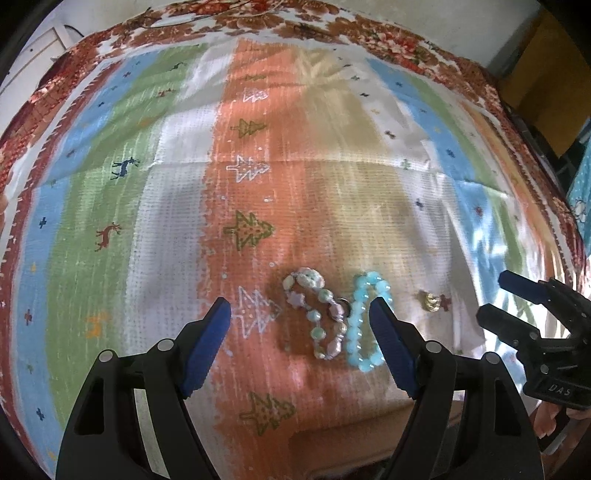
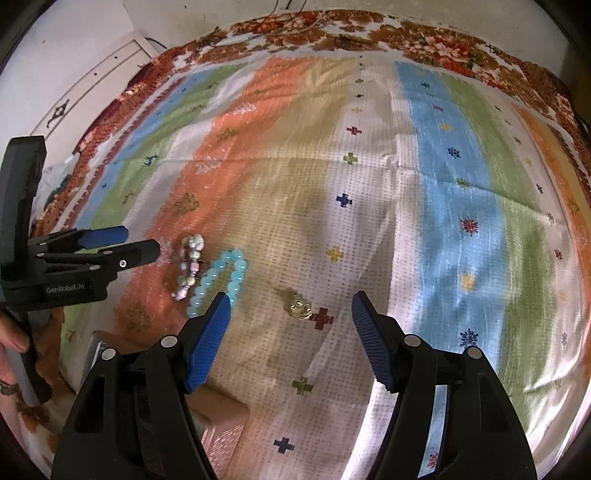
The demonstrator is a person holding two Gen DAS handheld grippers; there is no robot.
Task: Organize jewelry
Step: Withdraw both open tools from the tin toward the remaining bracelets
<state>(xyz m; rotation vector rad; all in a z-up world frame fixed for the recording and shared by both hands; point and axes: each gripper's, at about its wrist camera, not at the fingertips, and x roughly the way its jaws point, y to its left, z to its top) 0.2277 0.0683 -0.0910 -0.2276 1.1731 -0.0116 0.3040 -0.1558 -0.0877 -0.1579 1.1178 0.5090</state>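
A pastel shell-and-star bead bracelet [image 1: 319,312] and a light blue bead bracelet [image 1: 364,321] lie side by side on the striped cloth. A small gold ring [image 1: 429,301] lies to their right. My left gripper [image 1: 301,314] is open and empty, its fingers either side of the two bracelets. In the right wrist view my right gripper [image 2: 290,304] is open and empty, with the gold ring [image 2: 300,308] between its fingers. The blue bracelet [image 2: 218,282] and the pastel bracelet [image 2: 190,266] lie to its left, near the left gripper [image 2: 142,242].
A striped cloth with trees and reindeer [image 1: 147,184] covers the bed, over a red floral blanket [image 1: 388,33]. A pinkish box [image 2: 221,424] sits under my right gripper's left finger. A white cabinet [image 2: 92,88] stands at the far left.
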